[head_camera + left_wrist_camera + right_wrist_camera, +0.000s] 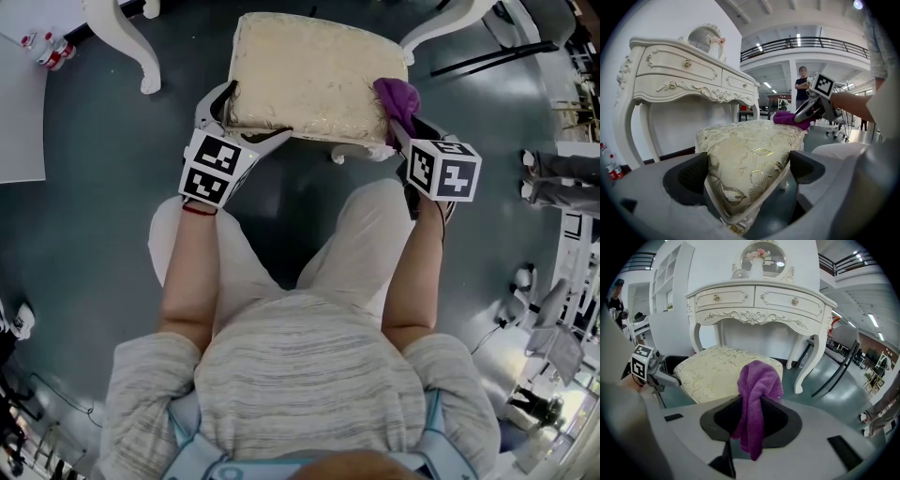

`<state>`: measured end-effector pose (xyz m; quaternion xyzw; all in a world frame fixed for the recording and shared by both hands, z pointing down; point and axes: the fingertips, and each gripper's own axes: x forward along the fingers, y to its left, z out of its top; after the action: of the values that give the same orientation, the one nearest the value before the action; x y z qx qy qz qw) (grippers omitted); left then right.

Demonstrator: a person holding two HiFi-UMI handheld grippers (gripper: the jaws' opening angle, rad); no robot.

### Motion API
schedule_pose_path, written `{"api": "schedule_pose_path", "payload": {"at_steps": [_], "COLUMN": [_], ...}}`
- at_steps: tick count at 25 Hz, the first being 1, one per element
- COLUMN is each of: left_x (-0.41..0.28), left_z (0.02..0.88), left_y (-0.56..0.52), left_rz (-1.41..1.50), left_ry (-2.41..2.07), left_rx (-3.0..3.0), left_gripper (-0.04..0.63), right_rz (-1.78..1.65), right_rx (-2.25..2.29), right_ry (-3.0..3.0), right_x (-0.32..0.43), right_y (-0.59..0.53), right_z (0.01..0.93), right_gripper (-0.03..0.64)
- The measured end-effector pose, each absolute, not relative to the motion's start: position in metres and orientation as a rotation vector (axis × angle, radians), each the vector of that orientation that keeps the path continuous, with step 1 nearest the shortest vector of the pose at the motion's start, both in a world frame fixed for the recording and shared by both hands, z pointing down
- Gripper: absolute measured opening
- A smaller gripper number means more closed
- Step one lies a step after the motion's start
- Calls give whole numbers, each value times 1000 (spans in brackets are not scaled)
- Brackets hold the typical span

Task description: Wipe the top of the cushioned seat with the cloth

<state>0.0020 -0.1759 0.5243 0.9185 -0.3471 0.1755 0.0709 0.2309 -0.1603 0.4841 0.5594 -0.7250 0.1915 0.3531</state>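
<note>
Purple cloth, clamped in right gripper, stands upright, tail hanging.

Cushioned seat: legs mostly hidden; dressing table cropped.

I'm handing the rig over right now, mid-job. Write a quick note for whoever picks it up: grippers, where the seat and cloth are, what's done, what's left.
Left gripper: jaws closed on the near left corner of the cushioned seat, apparently to steady it.
Right gripper: jaws clamped on the purple cloth, which bunches above them and hangs below.
Positions: the cloth is at the seat's right edge, near the front corner. The seat stands in front of the white dressing table.
Done: cloth is in grip and at the seat. How much has been wiped doesn't show.
Left: sweep the cloth across the seat top.
</note>
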Motion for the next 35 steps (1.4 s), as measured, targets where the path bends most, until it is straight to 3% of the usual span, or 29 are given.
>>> {"api": "schedule_pose_path", "payload": {"at_steps": [35], "left_x": [0], "left_z": [525], "left_y": [-174], "left_rz": [526], "left_ry": [-996], "left_rx": [2781], "left_gripper": [558], "right_rz": [468], "right_rx": [1225], "right_ry": [-2040], "right_x": [121], "right_y": [-168], "right_z": [484], "right_gripper": [106]}}
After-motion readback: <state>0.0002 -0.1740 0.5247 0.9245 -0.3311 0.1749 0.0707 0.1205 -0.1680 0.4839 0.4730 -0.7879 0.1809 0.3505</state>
